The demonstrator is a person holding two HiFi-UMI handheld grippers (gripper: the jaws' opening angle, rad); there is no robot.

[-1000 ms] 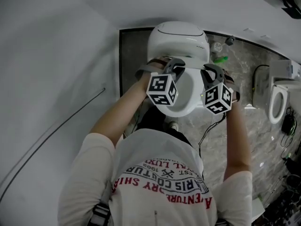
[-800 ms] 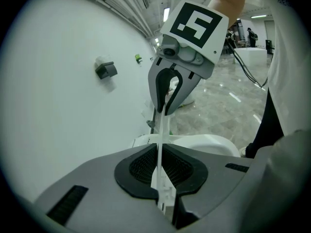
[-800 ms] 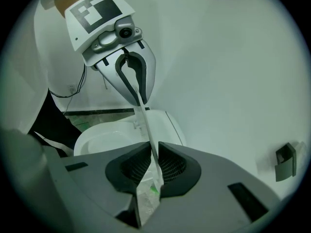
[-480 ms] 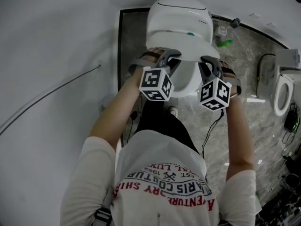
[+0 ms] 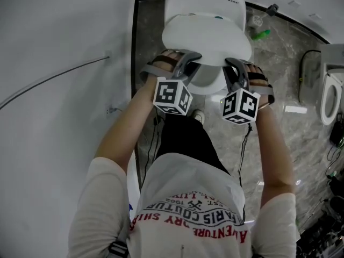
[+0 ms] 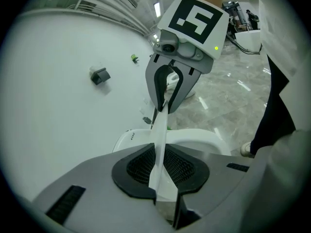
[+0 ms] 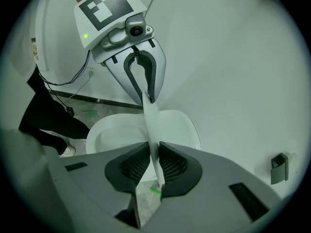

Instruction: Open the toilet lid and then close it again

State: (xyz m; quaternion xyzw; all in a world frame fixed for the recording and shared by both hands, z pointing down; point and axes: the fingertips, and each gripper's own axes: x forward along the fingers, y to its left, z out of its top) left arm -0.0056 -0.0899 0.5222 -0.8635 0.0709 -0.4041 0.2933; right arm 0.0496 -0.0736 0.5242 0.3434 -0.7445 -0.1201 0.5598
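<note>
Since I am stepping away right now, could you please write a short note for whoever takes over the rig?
Left tool: clamped on the rim of the lid; its jaws have just been opening slightly.
Right tool: clamped on the same rim; its jaws have just been closing.
Lid: tilted, partway down over the bowl, lower than a second ago.
Done: the opening, apparently.
Left: lower the lid fully onto the bowl, then release both tools.
</note>
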